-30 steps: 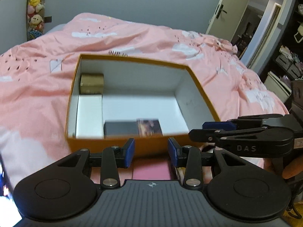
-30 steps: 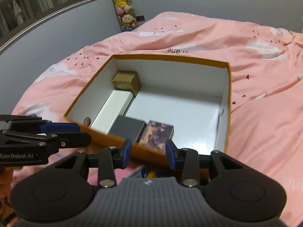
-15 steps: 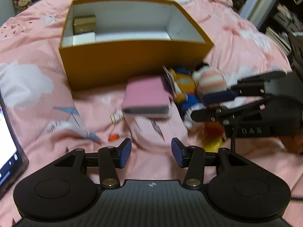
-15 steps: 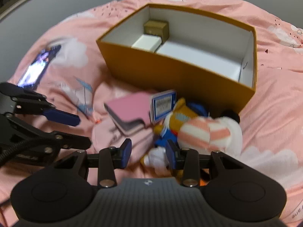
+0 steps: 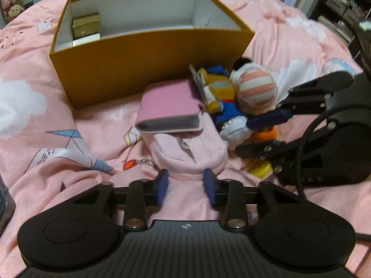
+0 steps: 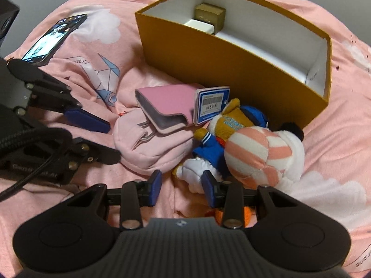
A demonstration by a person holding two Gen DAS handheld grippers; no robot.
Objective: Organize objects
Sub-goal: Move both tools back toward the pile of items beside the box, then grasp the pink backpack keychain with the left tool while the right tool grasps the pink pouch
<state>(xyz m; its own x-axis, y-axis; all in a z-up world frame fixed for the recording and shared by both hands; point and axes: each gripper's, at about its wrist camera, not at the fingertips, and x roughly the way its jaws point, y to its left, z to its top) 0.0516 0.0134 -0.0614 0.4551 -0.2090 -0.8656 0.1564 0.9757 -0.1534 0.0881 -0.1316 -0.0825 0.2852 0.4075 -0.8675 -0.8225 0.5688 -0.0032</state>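
One open orange box sits on the far side, with two small boxes inside at its left end: one gold, one white. Near it lie one pink wallet, one pink pouch, two plush toys, one price tag, and one phone far left.

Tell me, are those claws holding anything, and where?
Uncertain. The left claw, whose jaws have just been closing, straddles the pink pouch at its near end; grip unclear. The right claw is open by the plush toy.
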